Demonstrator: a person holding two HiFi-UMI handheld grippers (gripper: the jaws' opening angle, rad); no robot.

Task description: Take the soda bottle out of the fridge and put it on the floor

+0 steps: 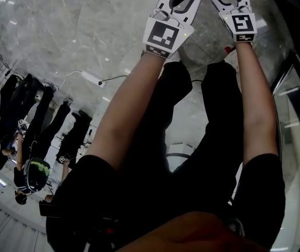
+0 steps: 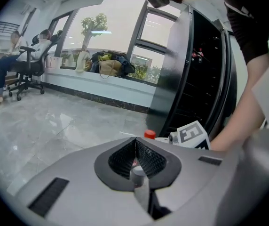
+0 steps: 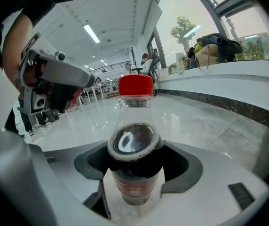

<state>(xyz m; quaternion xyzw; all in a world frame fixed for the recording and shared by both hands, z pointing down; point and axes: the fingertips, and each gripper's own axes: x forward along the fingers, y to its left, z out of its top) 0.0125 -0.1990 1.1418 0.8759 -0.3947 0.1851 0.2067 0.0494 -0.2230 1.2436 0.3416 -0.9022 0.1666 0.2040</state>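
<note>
Right gripper [image 3: 135,169] clamps the soda bottle [image 3: 135,140]; left gripper [image 2: 136,149] is pinched closed, empty. I'd lower it upright, seat its base on the floor [image 3: 200,121], then release.

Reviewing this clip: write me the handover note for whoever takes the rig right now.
Left gripper: jaws together, empty, held close beside the right one.
Right gripper: shut on the soda bottle, red cap on.
Done: the bottle is out of the fridge, which stands close by.
Both grippers are low over the floor; whether the bottle's base touches it cannot be seen.
Left: set it down, open the right jaws, pull away.
</note>
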